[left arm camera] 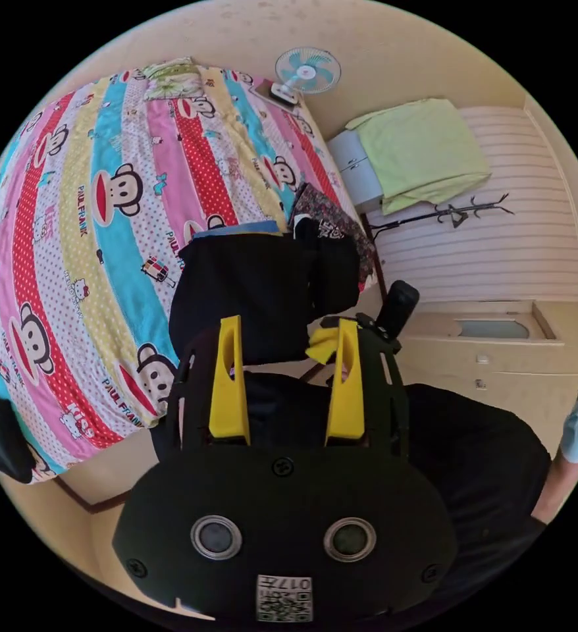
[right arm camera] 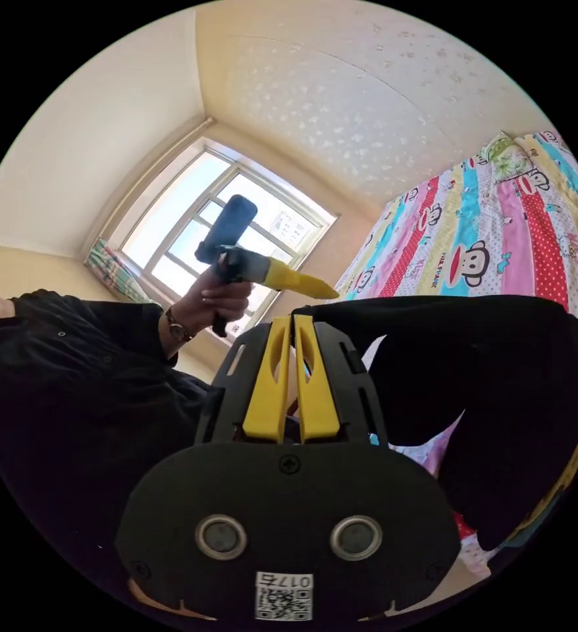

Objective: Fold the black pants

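Note:
The black pants (left arm camera: 256,289) hang bunched in front of the striped bed cover, just past my left gripper (left arm camera: 288,322). Its yellow jaws stand wide apart, and I cannot tell whether they touch the cloth. My right gripper (left arm camera: 325,342) comes in beside it at the pants' edge. In the right gripper view, my right gripper (right arm camera: 293,318) is shut, and the black pants (right arm camera: 473,375) spread away from its tips. A hand holds the left gripper (right arm camera: 325,288) up beyond it, against the window.
A bed with a striped cartoon cover (left arm camera: 72,217) lies behind the pants, with a patterned cloth (left arm camera: 332,214) and a blue garment (left arm camera: 236,230) at its edge. A fan (left arm camera: 307,71), a cabinet under a green cloth (left arm camera: 420,151) and a coat rack (left arm camera: 453,214) stand beyond. The person's black-clothed body (right arm camera: 72,395) is close by.

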Demonstrator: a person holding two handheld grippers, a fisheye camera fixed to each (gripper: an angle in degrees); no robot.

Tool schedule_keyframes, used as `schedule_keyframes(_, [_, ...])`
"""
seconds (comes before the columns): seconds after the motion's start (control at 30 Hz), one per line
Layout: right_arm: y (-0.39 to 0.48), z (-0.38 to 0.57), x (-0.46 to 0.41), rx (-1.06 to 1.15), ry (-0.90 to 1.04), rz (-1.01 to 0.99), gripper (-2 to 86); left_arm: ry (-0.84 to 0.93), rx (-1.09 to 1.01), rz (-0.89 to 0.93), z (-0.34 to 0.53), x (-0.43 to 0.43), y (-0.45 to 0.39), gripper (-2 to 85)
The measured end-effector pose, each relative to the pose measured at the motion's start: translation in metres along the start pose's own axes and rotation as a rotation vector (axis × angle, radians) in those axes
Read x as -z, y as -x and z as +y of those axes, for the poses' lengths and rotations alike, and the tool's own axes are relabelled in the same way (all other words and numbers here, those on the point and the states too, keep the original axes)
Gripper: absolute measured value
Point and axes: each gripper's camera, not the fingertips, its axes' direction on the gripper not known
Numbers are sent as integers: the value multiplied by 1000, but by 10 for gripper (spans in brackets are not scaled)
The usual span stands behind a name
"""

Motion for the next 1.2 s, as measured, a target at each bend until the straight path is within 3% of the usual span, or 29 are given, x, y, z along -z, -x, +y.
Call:
schedule_keyframes(0.07, [8, 4, 2, 58, 17, -55, 12, 165, 52, 17, -26, -49, 9, 171])
schedule_keyframes(0.13, [10, 7, 7, 85, 18, -69, 12, 329, 85, 144, -41, -113, 18, 114])
schedule_keyframes(0.27, [5, 13, 22, 122, 95, 17, 20, 303, 50, 174, -40, -155, 18, 44])
schedule_keyframes(0.33, [-3, 14, 40, 106, 85, 0, 27, 218, 13, 324, -44, -152, 21, 38])
schedule_keyframes(0.43, [-34, 28, 98, -8, -85, 57, 60, 25, 23, 500, -55, -119, 41, 37])
schedule_keyframes(0.57, [-98, 66, 170, -376, -238, 427, 113, -158, 31, 513, -71, -77, 69, 38])
schedule_keyframes(0.63, [-130, 77, 181, -535, -188, 515, 122, -315, 149, 550, -72, -62, 105, 46])
schedule_keyframes(0.77, [-181, 74, 156, -654, -22, 442, 128, -562, 564, 698, -41, -84, 184, 104])
schedule_keyframes(0.83, [-194, 67, 134, -659, 21, 434, 129, -568, 681, 688, -24, -115, 206, 142])
schedule_keyframes(0.93, [-211, 50, 102, -643, 44, 427, 126, -475, 694, 569, -14, -150, 213, 157])
schedule_keyframes(1.03, [-223, 26, 85, -609, 20, 447, 122, -485, 724, 501, 3, -170, 224, 148])
schedule_keyframes(1.2, [-272, 0, 46, -641, 193, 430, 80, -556, 684, 473, 22, -180, 234, 118])
